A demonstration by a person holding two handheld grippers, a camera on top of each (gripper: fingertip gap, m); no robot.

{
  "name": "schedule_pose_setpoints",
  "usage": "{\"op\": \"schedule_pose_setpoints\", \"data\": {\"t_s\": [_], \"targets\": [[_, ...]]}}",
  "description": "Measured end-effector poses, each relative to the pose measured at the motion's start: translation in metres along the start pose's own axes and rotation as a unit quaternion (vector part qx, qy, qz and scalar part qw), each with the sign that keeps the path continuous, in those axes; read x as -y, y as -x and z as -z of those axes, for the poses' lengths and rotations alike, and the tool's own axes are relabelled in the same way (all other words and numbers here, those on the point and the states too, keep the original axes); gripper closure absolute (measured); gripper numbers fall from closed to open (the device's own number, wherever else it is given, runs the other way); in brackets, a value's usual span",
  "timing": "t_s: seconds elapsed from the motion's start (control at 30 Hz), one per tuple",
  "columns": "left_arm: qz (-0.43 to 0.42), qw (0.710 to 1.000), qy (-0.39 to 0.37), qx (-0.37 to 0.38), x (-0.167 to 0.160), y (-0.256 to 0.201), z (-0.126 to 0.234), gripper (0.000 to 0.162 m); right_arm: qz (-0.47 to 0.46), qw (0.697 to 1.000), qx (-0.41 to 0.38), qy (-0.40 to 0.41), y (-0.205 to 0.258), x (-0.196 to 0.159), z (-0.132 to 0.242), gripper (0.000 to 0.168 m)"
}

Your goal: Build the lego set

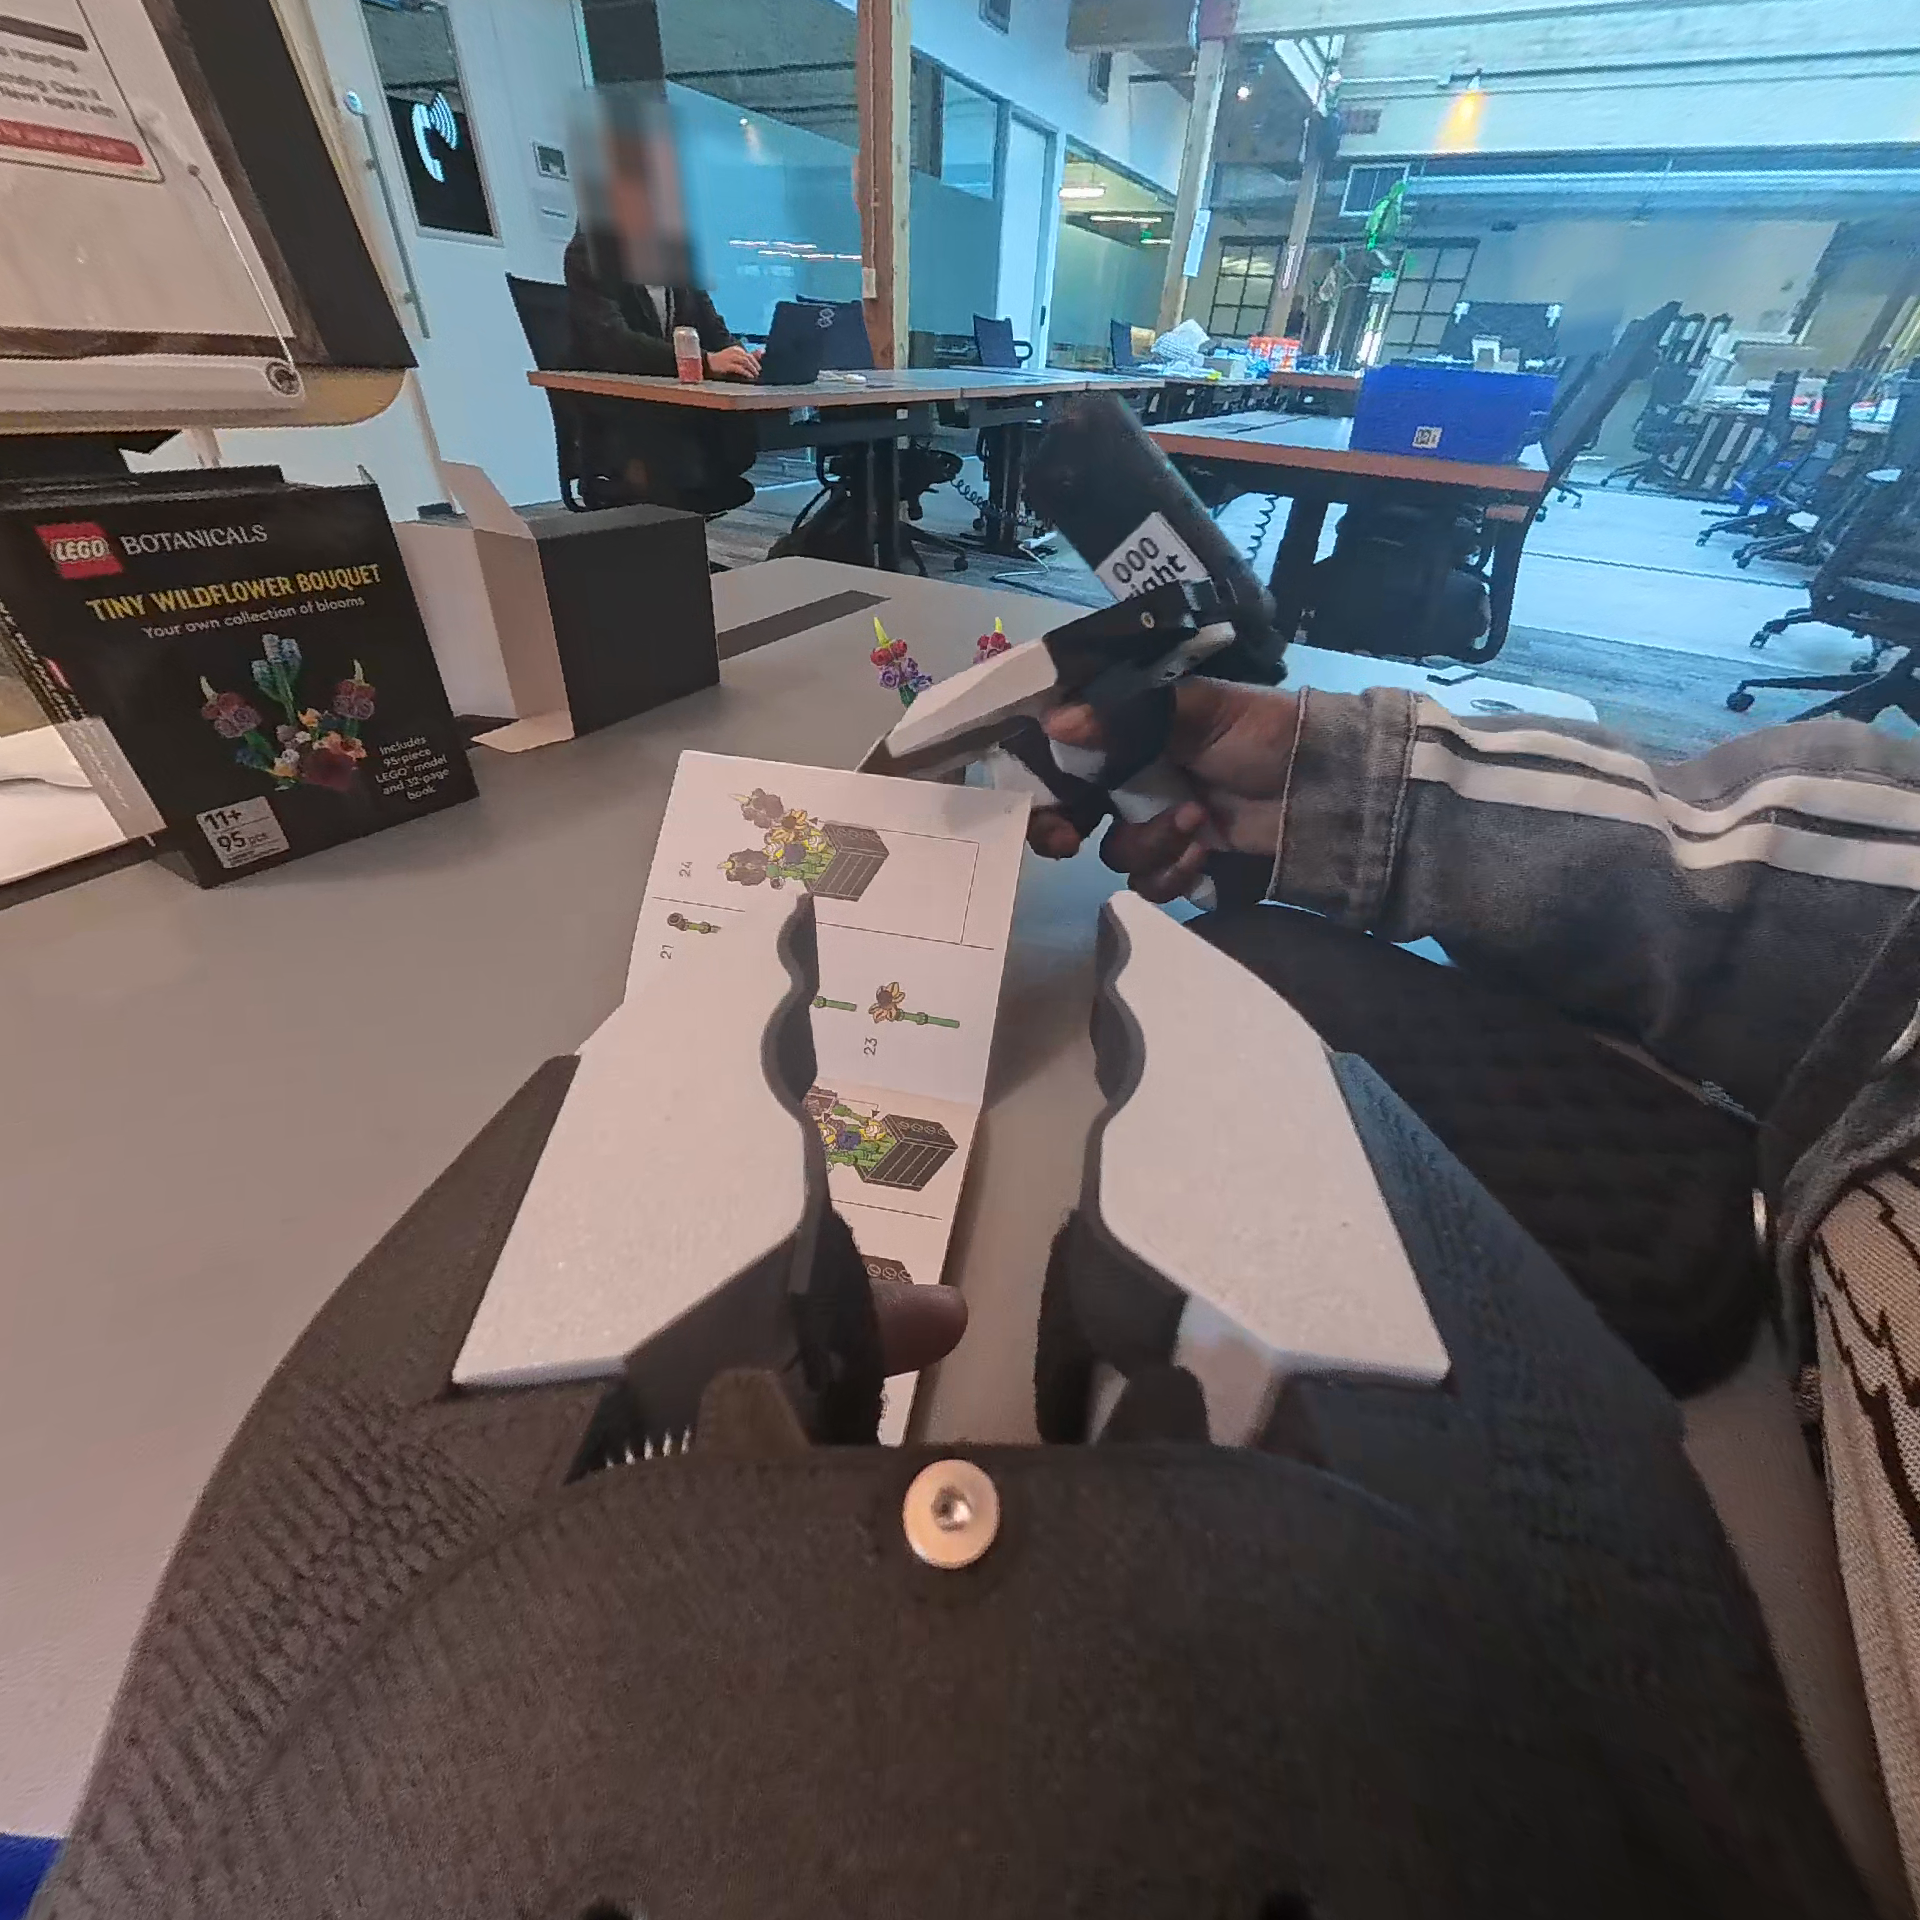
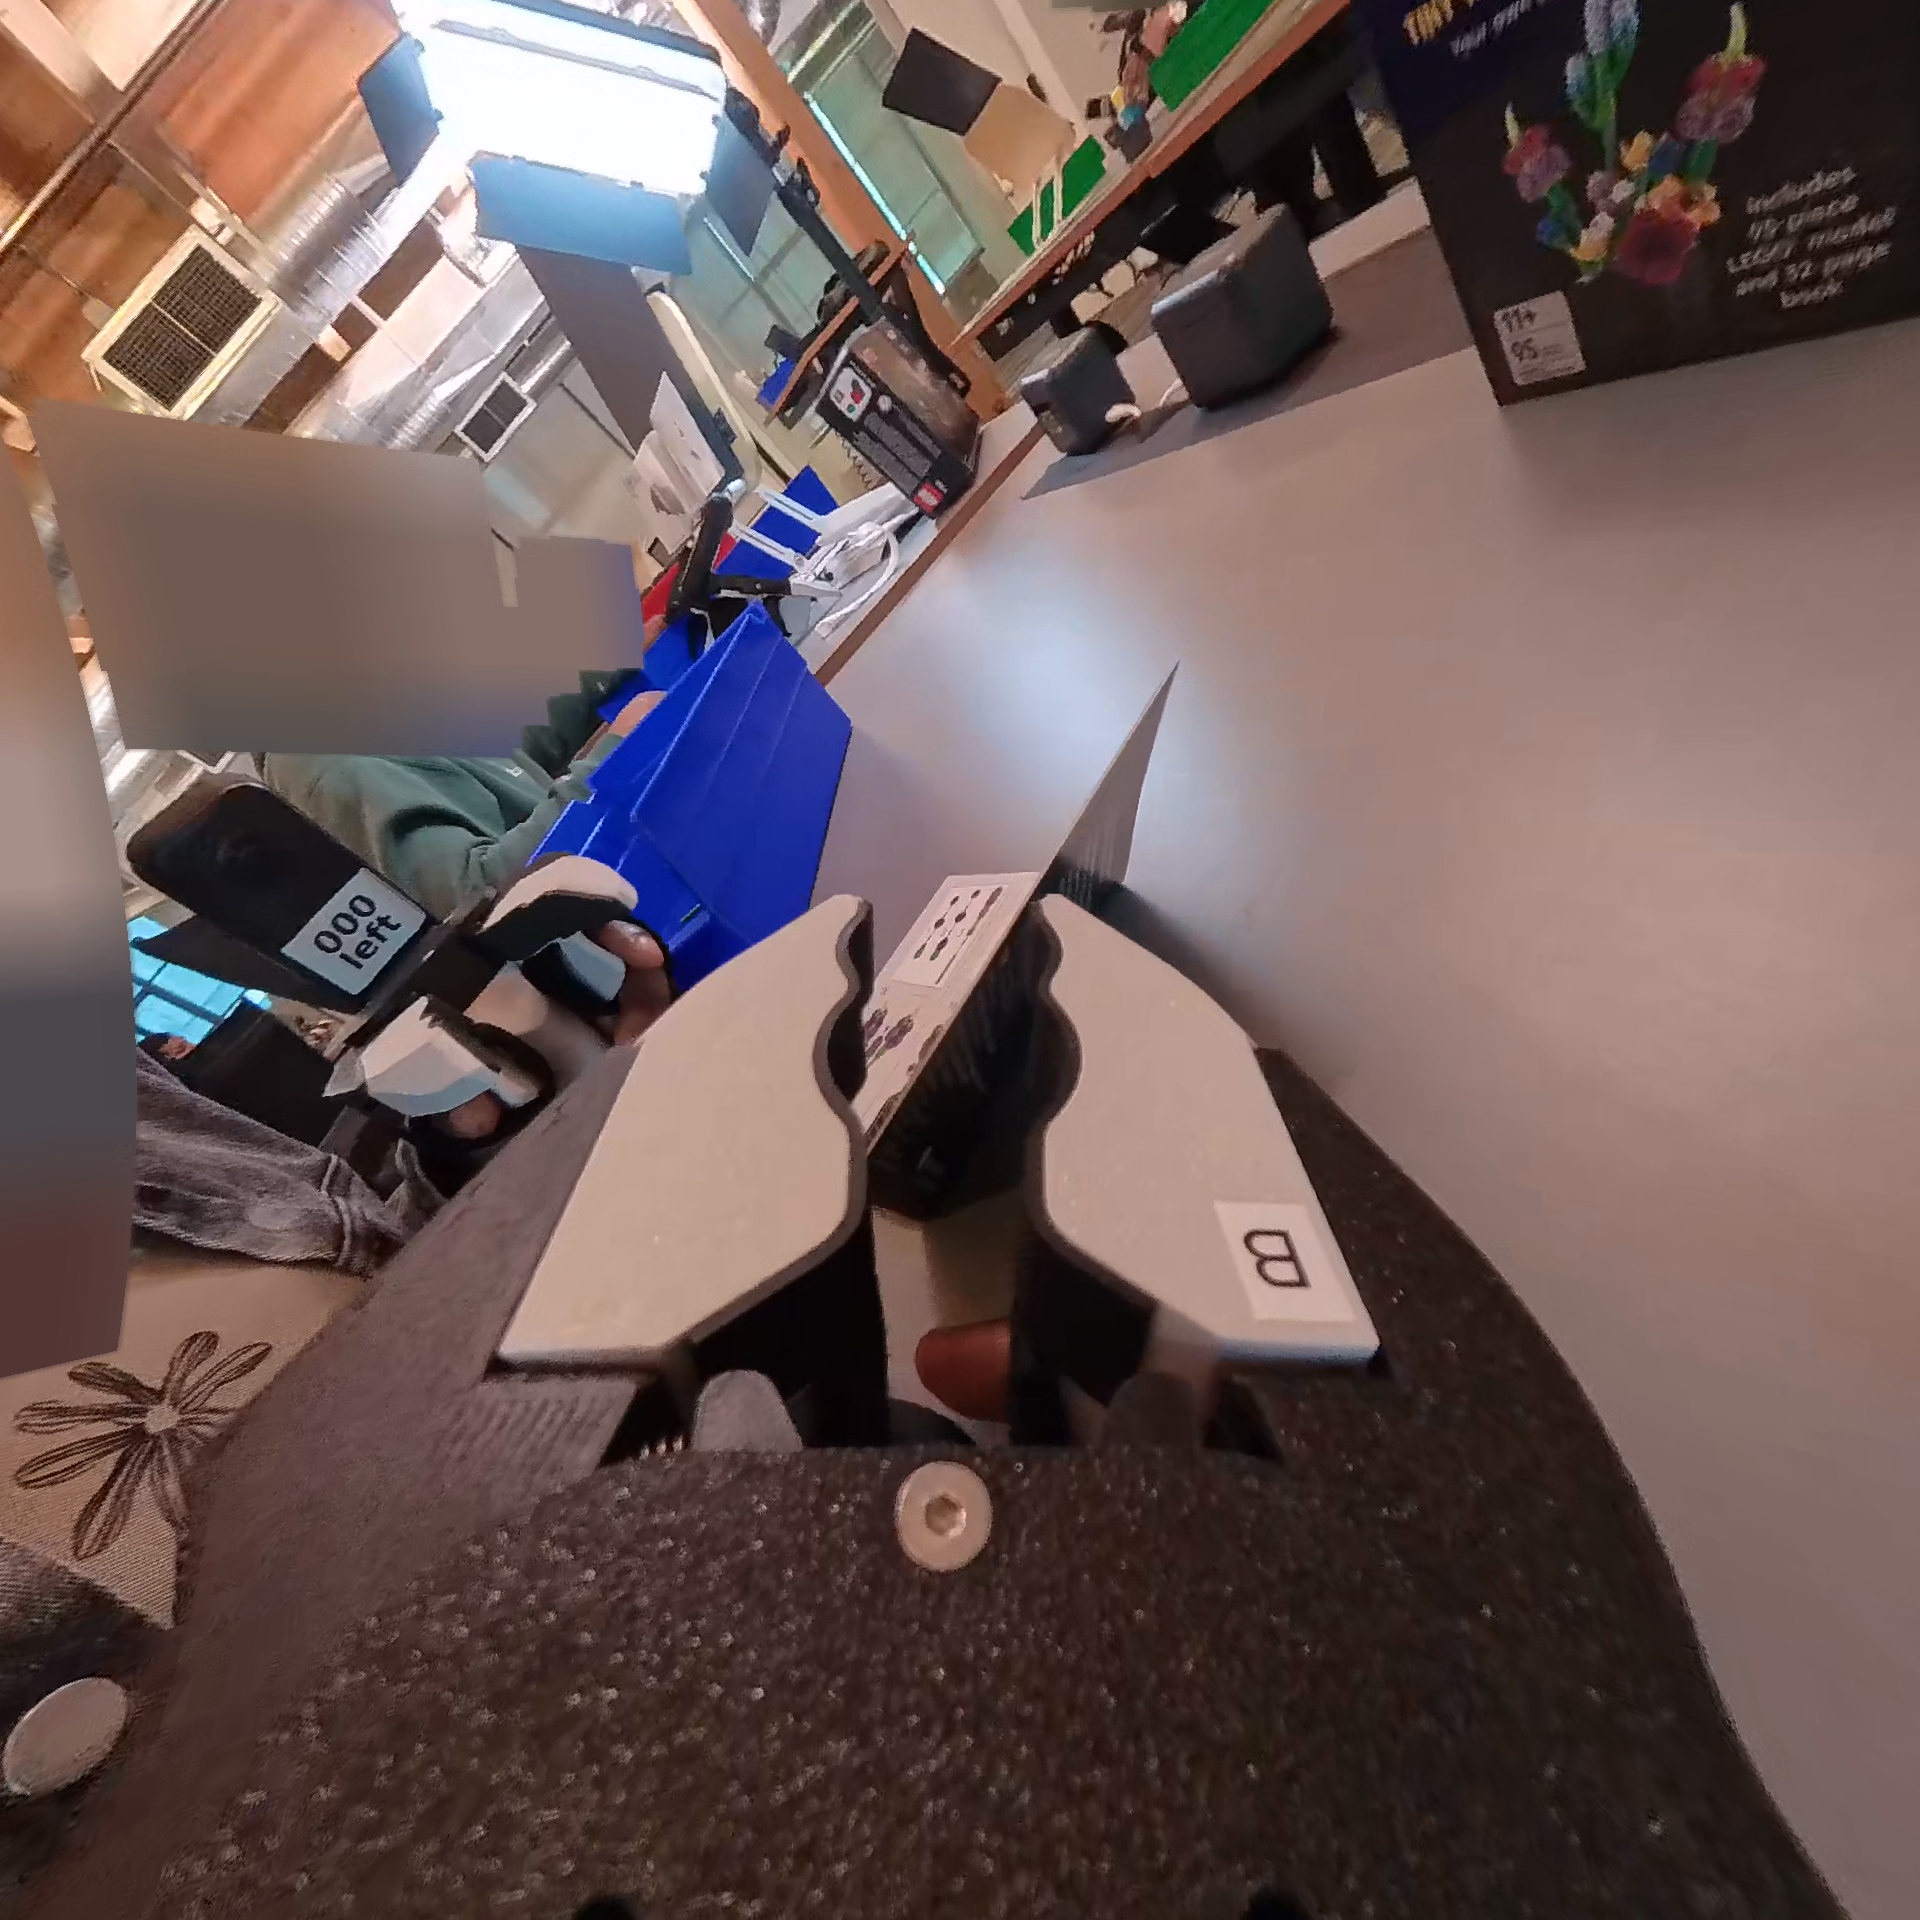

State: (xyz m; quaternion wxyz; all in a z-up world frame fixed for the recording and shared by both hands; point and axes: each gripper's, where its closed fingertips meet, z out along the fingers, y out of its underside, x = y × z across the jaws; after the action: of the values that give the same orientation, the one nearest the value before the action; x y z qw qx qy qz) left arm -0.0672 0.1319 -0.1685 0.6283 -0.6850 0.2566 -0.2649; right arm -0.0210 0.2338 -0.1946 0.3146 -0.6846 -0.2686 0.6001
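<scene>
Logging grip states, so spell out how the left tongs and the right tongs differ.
The left tongs gape wide, the booklet showing flat behind them. The right tongs stand narrower, with the booklet's edge running between them, though whether they pinch it is unclear. The right tongs carry a lettered sticker on one side; the left tongs show none. Both have grey, wavy-edged fingers on black bodies.

1. Instruction booklet (image 1: 831, 935): between and ahead of the left gripper's (image 1: 951, 920) jaws.
2. Set box (image 1: 239, 675): far left, on the tabletop (image 1: 312, 1039).
3. Flower models (image 1: 899, 665): beyond the booklet.
4. Right gripper (image 1: 883, 753): at the booklet's far edge.
</scene>
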Motion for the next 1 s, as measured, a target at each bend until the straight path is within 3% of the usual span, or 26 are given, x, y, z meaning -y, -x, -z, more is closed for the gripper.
{"op": "schedule_pose_setpoints", "data": {"t_s": [0.13,0.37,0.47,0.57,0.67,0.8,0.9,1.0], "targets": [[0.007,1.000,0.001,0.005,0.000,0.002,0.000,0.112,0.041,0.998,-0.031,-0.031,-0.003,0.009,0.006,0.138],[0.010,1.000,-0.003,0.004,0.001,0.003,0.000,0.112,0.146,0.978,-0.104,-0.104,-0.002,0.025,0.017,0.117],[0.003,1.000,-0.004,0.000,0.001,0.001,0.000,0.111,0.189,0.961,-0.137,-0.151,0.000,0.036,0.027,0.107],[-0.016,1.000,-0.006,-0.013,0.003,-0.007,0.000,0.111,0.262,0.924,-0.187,-0.206,0.008,0.048,0.041,0.087],[-0.020,0.998,-0.050,-0.044,0.024,-0.026,0.005,0.093,0.335,0.881,-0.214,-0.256,0.023,0.059,0.053,0.078],[0.018,0.992,-0.088,-0.085,0.059,-0.050,0.023,0.041,0.362,0.855,-0.197,-0.314,0.043,0.067,0.065,0.082],[0.032,0.992,-0.098,-0.076,0.085,-0.049,0.057,0.036,0.370,0.853,-0.177,-0.322,0.051,0.067,0.063,0.075],[0.020,0.996,-0.078,-0.037,0.109,-0.033,0.107,0.052,0.391,0.847,-0.168,-0.319,0.056,0.065,0.059,0.074]]}}
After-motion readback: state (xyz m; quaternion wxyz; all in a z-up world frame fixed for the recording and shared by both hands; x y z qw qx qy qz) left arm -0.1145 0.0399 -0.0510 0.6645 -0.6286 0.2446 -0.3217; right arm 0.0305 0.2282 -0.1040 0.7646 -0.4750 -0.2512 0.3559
